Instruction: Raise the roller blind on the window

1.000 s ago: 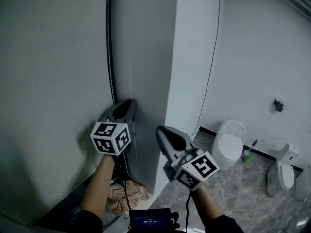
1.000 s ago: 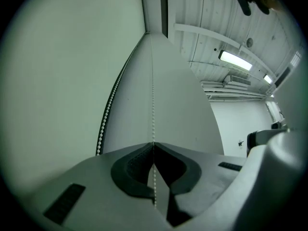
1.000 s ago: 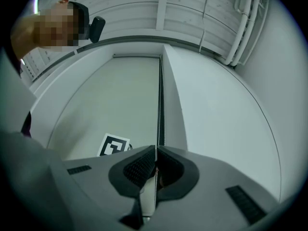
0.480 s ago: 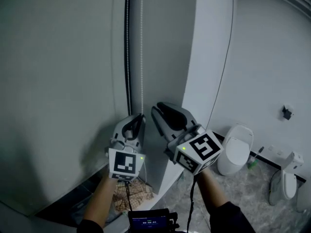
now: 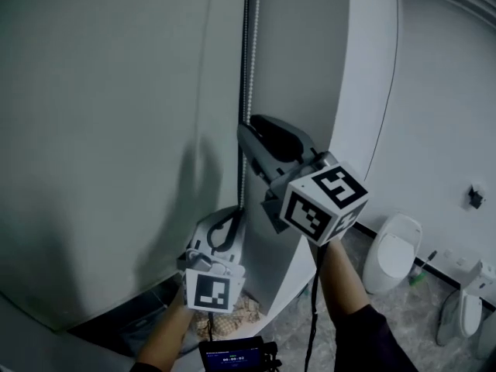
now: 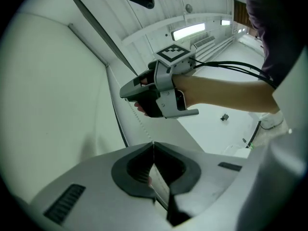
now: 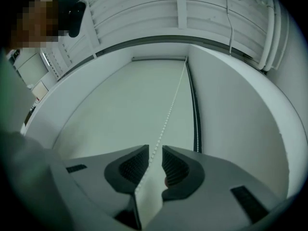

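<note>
Blind (image 5: 116,130): plain pale grey-green, no pattern; soft dark shadow at near left. Bead chain (image 7: 167,112): wht, dotted look. Track (image 7: 193,109) just right of it: blk. Left gripper (image 6: 153,148) & right gripper (image 7: 155,153): light grey bodies w/ blk ribbed pads (image 7: 132,170). Right marker cube (image 5: 324,204) & left marker cube (image 5: 212,293): wht faces w/ blk square codes. Wall (image 5: 442,91) at far right: wht. Toilet (image 5: 395,246): wht. Floor (image 5: 387,316): grey, marbled w/ paler veins. Cloth (image 5: 229,325) by left marker cube: tan, patterned. Screen (image 5: 231,356) at near edge: blk w/ bluish digits. Sleeve (image 5: 356,347): dark. Ceiling (image 7: 144,4): wht slats.
</note>
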